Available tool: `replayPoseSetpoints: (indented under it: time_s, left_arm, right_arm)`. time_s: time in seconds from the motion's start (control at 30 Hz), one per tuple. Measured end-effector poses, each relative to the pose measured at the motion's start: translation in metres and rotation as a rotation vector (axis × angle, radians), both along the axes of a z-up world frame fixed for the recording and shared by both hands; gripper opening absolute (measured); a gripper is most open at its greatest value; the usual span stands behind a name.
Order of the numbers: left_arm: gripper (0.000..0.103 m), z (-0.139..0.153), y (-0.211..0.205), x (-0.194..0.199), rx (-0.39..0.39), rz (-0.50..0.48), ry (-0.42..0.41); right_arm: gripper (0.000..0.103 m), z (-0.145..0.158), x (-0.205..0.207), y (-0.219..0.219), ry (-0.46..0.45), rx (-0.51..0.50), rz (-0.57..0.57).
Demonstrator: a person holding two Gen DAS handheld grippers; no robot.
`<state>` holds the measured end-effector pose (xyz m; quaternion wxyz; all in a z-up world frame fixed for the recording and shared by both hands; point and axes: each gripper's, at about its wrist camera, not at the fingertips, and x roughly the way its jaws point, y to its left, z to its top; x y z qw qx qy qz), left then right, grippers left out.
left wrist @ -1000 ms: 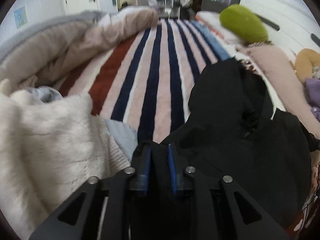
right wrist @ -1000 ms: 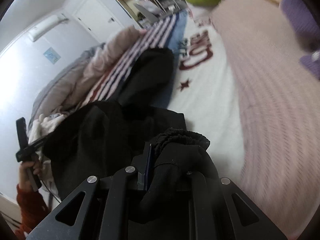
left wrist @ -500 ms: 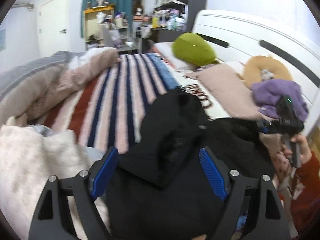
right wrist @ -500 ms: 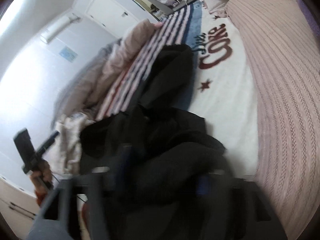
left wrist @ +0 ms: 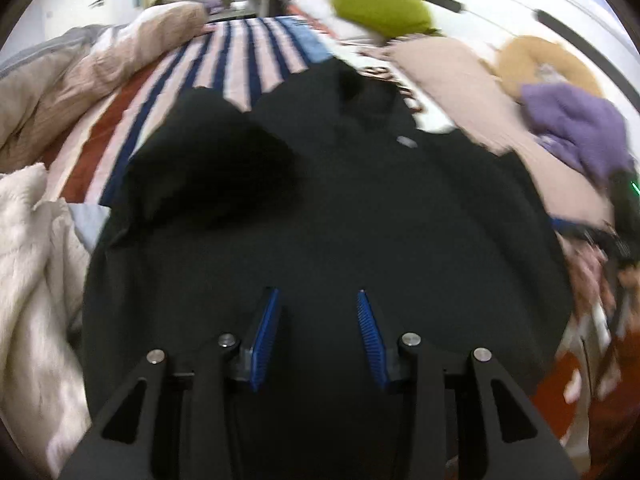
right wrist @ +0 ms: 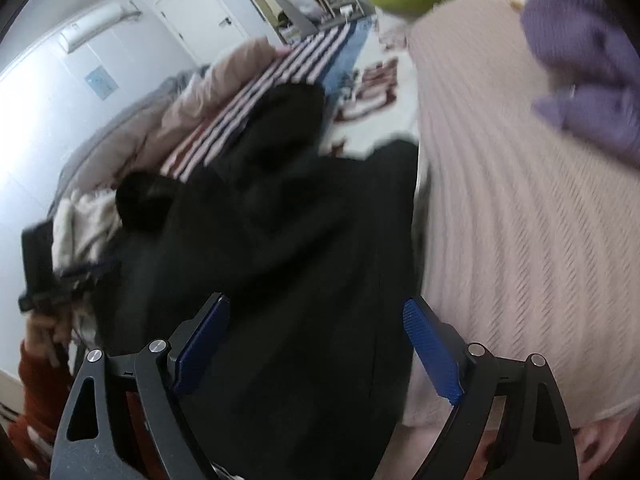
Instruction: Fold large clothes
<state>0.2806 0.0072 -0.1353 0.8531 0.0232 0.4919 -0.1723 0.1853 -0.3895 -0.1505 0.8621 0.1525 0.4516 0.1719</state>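
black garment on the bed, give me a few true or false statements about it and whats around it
1. The black garment lies partly over the striped blanket. True.
2. The right tool is clamped shut on the garment. False: its jaws stand wide apart, nothing pinched.
3. A green cushion sits near the headboard. True.
4. The purple garment lies on top of the black one. False: it lies apart, beyond the pink knit.
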Motion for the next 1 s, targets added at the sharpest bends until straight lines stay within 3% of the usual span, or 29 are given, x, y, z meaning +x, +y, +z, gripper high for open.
replayPoseSetpoints:
  time_s: [0.07, 0.13, 0.2, 0.27, 0.33, 0.4, 0.47, 0.73, 0.87, 1.0]
  left_arm:
    - [0.038, -0.002, 0.006, 0.021, 0.041, 0.087, -0.026]
    - [0.044, -0.005, 0.021, 0.042, 0.141, 0.219, -0.057]
    - [0.044, -0.009, 0.039, 0.054, 0.150, 0.315, -0.036]
    - [0.045, -0.006, 0.049, 0.049, 0.064, 0.309, -0.016]
    - [0.058, 0.003, 0.048, 0.031, 0.024, 0.267, -0.039]
    - [0.080, 0.017, 0.046, 0.000, -0.056, 0.223, -0.082]
    - [0.082, 0.028, 0.043, -0.034, -0.123, 0.175, -0.121]
    - [0.088, 0.030, 0.055, -0.145, -0.160, 0.197, -0.185]
    - [0.091, 0.009, 0.060, -0.182, -0.183, 0.216, -0.143]
    - [0.091, -0.022, 0.064, -0.193, -0.273, 0.232, -0.052]
  right_arm:
    - [0.086, 0.001, -0.003, 0.005, -0.025, -0.021, 0.001]
    - [0.086, 0.003, -0.007, 0.007, -0.036, 0.004, 0.015]
    - [0.086, 0.007, -0.014, 0.008, -0.055, 0.014, 0.024]
    - [0.086, 0.012, -0.029, 0.009, -0.082, 0.019, 0.022]
    - [0.086, 0.015, -0.047, 0.007, -0.106, 0.056, 0.019]
    - [0.086, 0.015, -0.065, 0.008, -0.122, 0.102, 0.012]
    - [0.086, 0.013, -0.085, 0.008, -0.135, 0.140, -0.003]
    - [0.086, -0.003, -0.159, 0.013, -0.163, 0.210, -0.110]
    - [0.086, -0.019, -0.188, 0.008, -0.136, 0.269, -0.167]
    - [0.086, -0.036, -0.204, 0.012, -0.091, 0.309, -0.174]
